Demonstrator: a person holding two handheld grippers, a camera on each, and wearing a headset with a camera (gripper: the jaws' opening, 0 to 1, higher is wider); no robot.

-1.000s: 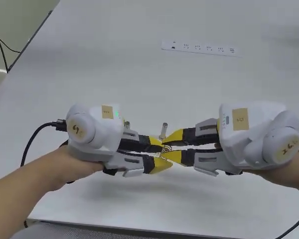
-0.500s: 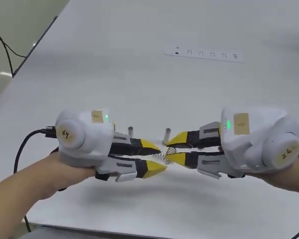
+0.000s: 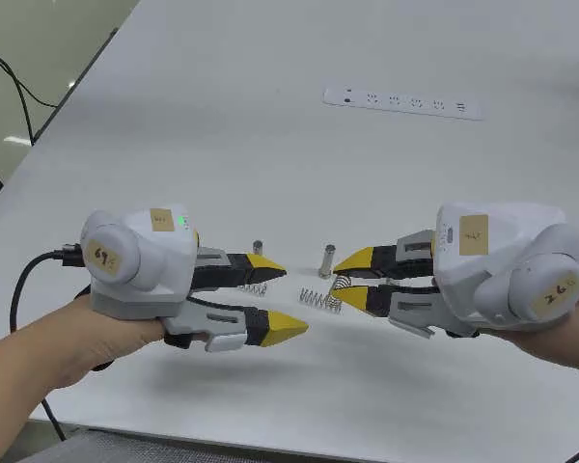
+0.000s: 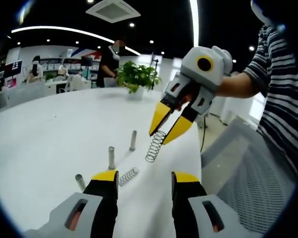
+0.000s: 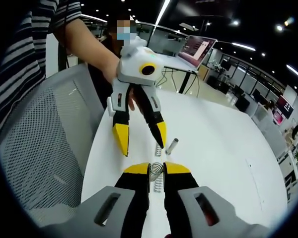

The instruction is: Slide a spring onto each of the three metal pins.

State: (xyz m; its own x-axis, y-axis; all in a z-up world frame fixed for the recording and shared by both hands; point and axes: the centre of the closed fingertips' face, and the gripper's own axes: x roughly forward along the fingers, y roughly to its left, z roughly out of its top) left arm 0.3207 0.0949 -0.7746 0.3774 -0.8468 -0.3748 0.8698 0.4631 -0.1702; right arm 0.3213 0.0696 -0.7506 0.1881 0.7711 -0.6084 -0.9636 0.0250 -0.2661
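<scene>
**ENTRY: springs onto pins, 0 of 3 fitted, one spring in the jaws**

**Head view.** White table.
- Pin A and pin B: both upright and bare, standing between the two grippers.
- Left gripper: roughly level, tips aimed at centre. Jaws wide apart, nothing in them.
- Right gripper: faces it, tips tilted slightly down. Jaws nearly together, pinching one end of the held spring.
- The held spring sticks out toward the left gripper, just beside pin B but not on it.
- Loose spring: flat on the table, near pin A, close to the left gripper's upper tip.

**Left gripper view.**
- Row of three pins: all upright, all w/o spring.
- The loose spring lies just ahead of my own spread jaws.
- The right gripper sits upper right, angled down. The held spring dangles off its tips, clear of the farthest pin.

**Right gripper view.**
- My own jaws are close together, w/ the coil of the held spring between the tips.
- The left gripper is opposite, jaws spread and empty, tips pointing my way.

**Status (my est.).** Done: 0/3. Left to do:
- Get the held spring's open end over a pin.
- Fit 2 more springs. The loose spring is one of them; I can't locate a third spring.
</scene>
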